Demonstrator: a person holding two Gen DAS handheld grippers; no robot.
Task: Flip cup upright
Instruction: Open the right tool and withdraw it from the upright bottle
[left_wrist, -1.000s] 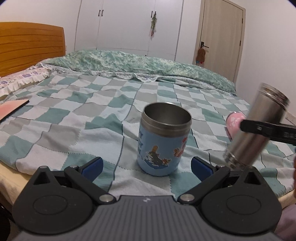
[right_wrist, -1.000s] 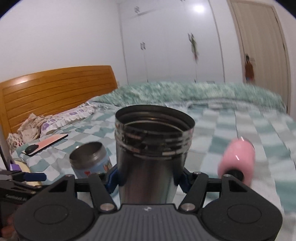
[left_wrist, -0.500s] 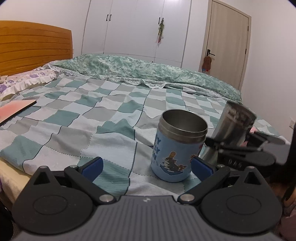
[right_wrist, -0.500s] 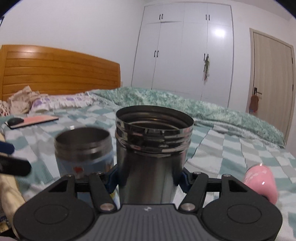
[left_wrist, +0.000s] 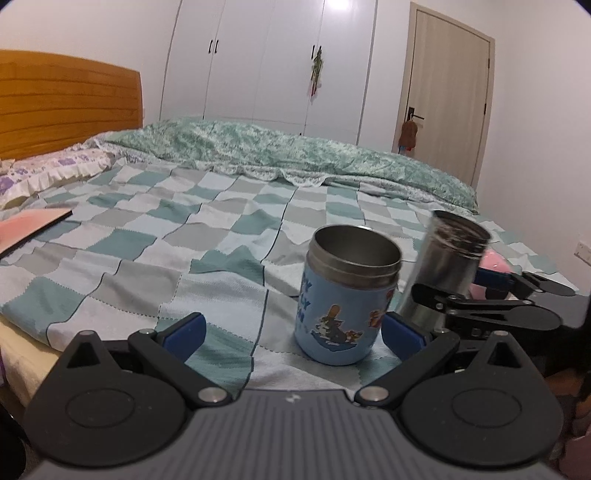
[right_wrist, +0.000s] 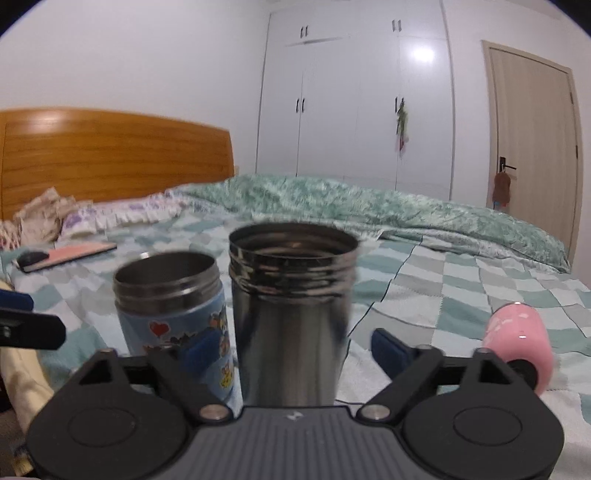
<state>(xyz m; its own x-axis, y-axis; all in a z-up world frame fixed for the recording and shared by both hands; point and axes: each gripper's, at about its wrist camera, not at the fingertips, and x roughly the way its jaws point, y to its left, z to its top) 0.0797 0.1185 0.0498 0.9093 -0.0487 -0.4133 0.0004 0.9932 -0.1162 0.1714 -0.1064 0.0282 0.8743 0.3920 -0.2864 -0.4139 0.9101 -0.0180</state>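
Observation:
A plain steel cup (right_wrist: 291, 317) stands upright, mouth up, between my right gripper's (right_wrist: 295, 347) fingers, which have spread open on both sides of it. It shows at the right of the left wrist view (left_wrist: 443, 273), on the checked bedspread (left_wrist: 147, 236). A blue cartoon cup (left_wrist: 343, 295) stands upright just left of it, also in the right wrist view (right_wrist: 173, 314). My left gripper (left_wrist: 291, 328) is open and empty, low in front of the blue cup. A pink cup (right_wrist: 517, 339) lies on its side to the right.
A pink book (left_wrist: 29, 229) and a dark mouse (right_wrist: 33, 258) lie on the bed's left side. A folded green quilt (left_wrist: 295, 155) runs across the far end. The wooden headboard (right_wrist: 110, 158) is at the left. The bed's near edge is just below the grippers.
The steel cup was brought down beside the blue cup and set upright. My right gripper's fingers, shut on it before, have now opened away from its sides. My left gripper shifted left.

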